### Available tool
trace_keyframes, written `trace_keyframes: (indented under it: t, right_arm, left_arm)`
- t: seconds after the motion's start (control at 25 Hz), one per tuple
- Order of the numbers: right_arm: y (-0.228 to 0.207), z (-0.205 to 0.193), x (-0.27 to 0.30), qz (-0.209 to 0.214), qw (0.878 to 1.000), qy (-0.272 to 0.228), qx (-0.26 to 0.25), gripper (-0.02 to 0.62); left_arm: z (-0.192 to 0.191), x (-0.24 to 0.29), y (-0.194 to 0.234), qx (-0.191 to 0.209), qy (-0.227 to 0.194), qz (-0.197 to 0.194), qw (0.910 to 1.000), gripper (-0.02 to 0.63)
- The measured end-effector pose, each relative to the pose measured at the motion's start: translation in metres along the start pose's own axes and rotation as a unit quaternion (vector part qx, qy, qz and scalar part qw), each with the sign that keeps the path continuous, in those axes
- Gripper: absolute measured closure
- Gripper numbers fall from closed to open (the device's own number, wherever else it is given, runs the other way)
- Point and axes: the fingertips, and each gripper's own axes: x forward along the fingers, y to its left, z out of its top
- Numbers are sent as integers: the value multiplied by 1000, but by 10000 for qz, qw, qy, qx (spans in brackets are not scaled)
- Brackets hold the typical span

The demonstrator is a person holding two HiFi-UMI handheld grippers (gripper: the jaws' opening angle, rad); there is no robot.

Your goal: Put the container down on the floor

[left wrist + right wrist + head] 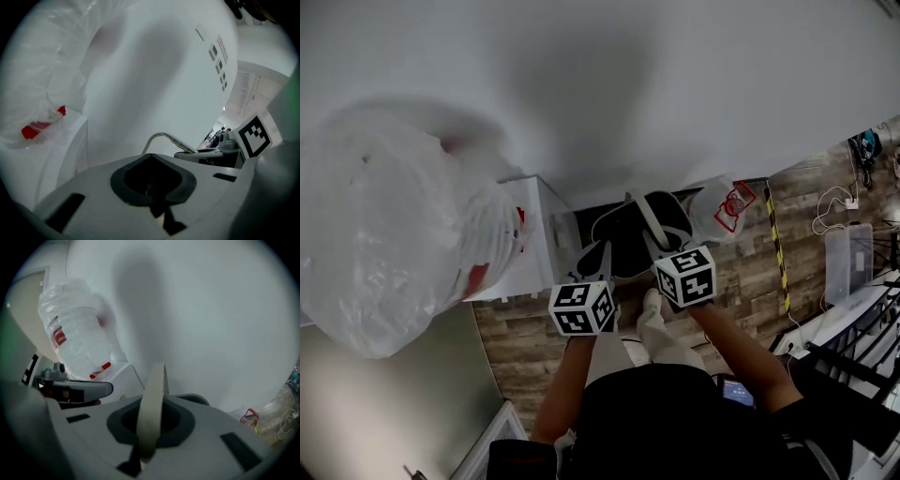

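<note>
My right gripper (149,430) is clamped shut on the pale handle (153,390) of the dark container (617,236), which hangs at frame centre above the wooden floor (750,272), while my left gripper (150,186) is closed with nothing visible in it, so I should lower steadily and release only once it rests.

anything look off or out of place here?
Nothing spilled or broken. Two untidy spots on the floor: a crumpled plastic bag with red print lies against the wall just past the dark container, and loose white cables sprawl at the right beside a clear bin.
</note>
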Motion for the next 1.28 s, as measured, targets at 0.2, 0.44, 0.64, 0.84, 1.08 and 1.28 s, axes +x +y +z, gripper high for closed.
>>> trace_keyframes:
  t: [0.2, 0.44, 0.64, 0.84, 1.08, 1.28]
  right_arm:
    - [-9, -27, 13, -139, 9991, 351, 181, 565]
    - [-25, -68, 25, -282, 9968, 638, 391, 565]
    - [-36, -100, 37, -382, 9939, 762, 695, 565]
    - [-41, -131, 55, -392, 9919, 969, 726, 565]
    - [-51, -163, 81, -394, 9893, 1168, 784, 565]
    - [-53, -192, 99, -396, 9856, 1325, 968, 565]
  left_arm:
    - [-26, 12, 9, -123, 267, -23, 9996, 592]
    - [-60, 34, 11, 102, 532, -156, 9984, 592]
    - [-94, 48, 14, 6, 739, -222, 9970, 592]
    - [-126, 57, 26, -46, 955, -238, 9951, 592]
    - [-159, 72, 45, -167, 1169, -175, 9929, 592]
    - [-193, 76, 72, -414, 1415, 96, 9890, 592]
